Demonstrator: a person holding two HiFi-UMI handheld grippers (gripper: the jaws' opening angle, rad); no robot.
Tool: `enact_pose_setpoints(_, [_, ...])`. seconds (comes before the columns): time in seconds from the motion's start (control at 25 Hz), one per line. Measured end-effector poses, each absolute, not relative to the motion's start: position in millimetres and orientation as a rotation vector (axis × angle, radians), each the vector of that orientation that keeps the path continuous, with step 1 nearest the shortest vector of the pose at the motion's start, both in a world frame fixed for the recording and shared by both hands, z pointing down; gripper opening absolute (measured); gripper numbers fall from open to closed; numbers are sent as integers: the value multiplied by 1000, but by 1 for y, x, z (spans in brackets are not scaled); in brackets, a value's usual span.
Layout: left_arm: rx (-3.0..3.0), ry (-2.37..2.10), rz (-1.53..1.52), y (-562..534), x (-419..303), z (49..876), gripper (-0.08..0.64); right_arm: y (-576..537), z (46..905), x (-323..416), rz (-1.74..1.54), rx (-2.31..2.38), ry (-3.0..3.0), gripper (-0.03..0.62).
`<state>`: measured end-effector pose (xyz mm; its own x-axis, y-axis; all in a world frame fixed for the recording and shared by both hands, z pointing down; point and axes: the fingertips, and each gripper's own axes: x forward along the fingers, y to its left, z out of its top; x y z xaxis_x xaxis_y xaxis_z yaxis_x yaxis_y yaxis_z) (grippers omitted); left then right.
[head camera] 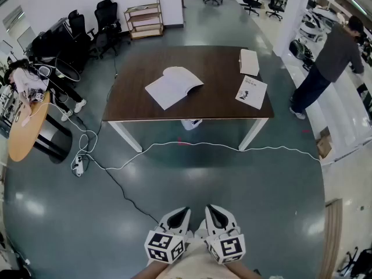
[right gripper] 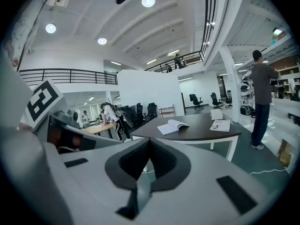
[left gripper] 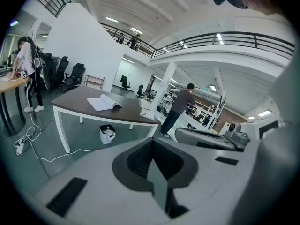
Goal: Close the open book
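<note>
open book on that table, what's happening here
A person stands back from the dark table, holding the left gripper and right gripper low, both shut and empty. The open book lies spread on the table, untouched, with a closed booklet toward its right end. Another person stands at the shelves beside the table.

Left gripper (head camera: 186, 210) and right gripper (head camera: 208, 207) are white, with dark fingers (left gripper: 139, 159) and marker cubes (head camera: 164, 247).

Booklet (head camera: 251, 92); floor cable (head camera: 279, 148); office chairs (head camera: 107, 16)
</note>
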<state>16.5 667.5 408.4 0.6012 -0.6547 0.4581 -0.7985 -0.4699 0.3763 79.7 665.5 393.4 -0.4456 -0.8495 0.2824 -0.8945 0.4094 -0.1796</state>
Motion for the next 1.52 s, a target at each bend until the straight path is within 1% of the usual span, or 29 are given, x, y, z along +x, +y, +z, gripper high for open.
enact_pose_setpoints(0.4, [2255, -1162, 319, 657, 42, 422, 5, 651, 406, 99, 488, 1529, -2564, 5])
enact_pose_setpoints(0.72, [2222, -1187, 291, 614, 36, 425, 5, 609, 405, 83, 524, 1405, -2656, 11])
enact_pose_setpoints(0.96, [2203, -1194, 255, 516, 14, 439, 5, 520, 425, 67, 528, 1398, -2621, 11])
enact_pose_setpoints(1.12, [2226, -1153, 250, 442, -7, 432, 5, 446, 423, 47, 540, 1452, -2589, 11])
enact_pose_setpoints(1.36, [2228, -1121, 263, 329, -55, 426, 5, 332, 423, 17, 552, 1526, -2523, 11])
enact_pose_setpoints(1.52, [2221, -1102, 253, 274, -78, 428, 5, 274, 420, 3, 549, 1568, -2485, 11])
